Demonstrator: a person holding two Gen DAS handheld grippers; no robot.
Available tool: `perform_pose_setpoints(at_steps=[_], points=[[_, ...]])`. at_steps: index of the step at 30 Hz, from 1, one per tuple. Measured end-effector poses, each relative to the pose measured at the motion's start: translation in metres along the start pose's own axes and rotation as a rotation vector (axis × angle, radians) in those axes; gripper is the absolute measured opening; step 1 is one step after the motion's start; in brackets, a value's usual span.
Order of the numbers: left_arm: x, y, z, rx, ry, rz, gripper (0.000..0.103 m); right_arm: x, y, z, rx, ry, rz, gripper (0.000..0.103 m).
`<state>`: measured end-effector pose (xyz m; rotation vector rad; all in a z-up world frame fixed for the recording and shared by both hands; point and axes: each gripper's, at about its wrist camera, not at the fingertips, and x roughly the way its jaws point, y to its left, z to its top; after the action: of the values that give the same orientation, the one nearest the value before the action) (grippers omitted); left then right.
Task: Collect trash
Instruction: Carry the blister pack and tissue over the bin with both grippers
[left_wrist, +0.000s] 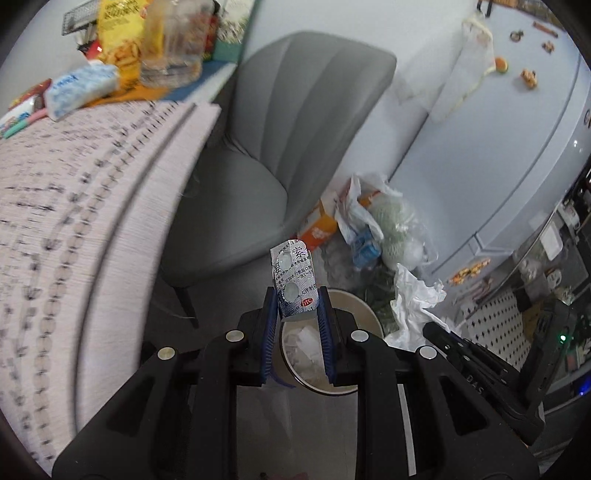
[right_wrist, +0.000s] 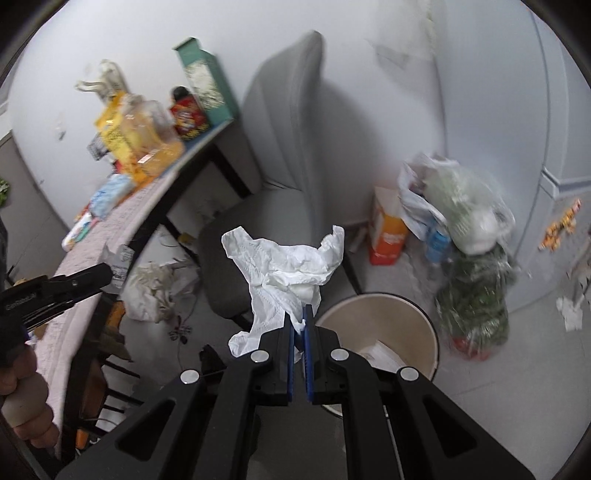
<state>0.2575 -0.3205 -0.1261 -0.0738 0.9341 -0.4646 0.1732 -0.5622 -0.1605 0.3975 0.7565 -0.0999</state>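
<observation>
My left gripper (left_wrist: 297, 295) is shut on a silver pill blister pack (left_wrist: 293, 280) that stands up between its blue pads, above a round bin (left_wrist: 364, 302) on the floor. In the right wrist view my right gripper (right_wrist: 300, 314) is shut on a crumpled white tissue (right_wrist: 288, 266), held up left of the bin (right_wrist: 424, 325), which holds white scraps. The tissue (left_wrist: 413, 302) and right gripper body also show at the right of the left wrist view. The left gripper's body (right_wrist: 55, 288) and a hand show at the left edge of the right wrist view.
A grey chair (left_wrist: 280, 147) stands behind the bin. The table (left_wrist: 74, 221) with a patterned cloth, snack packs and a tissue pack is to the left. Plastic bags (right_wrist: 465, 221) and an orange carton (right_wrist: 388, 232) lie by a white fridge (left_wrist: 517, 129).
</observation>
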Motion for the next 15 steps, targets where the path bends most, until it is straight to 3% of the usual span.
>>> perform_pose_setpoints(at_steps=[9, 11, 15], points=[[0.065, -0.015, -0.007, 0.029, 0.118, -0.014, 0.022, 0.062, -0.049, -0.006, 0.076, 0.061, -0.075, 0.01], [0.08, -0.02, -0.01, 0.036, 0.149, -0.025, 0.022, 0.072, -0.06, -0.008, 0.108, 0.079, -0.073, 0.045], [0.106, -0.032, -0.015, 0.043, 0.196, -0.043, 0.022, 0.072, -0.072, -0.013, 0.139, 0.082, -0.061, 0.047]])
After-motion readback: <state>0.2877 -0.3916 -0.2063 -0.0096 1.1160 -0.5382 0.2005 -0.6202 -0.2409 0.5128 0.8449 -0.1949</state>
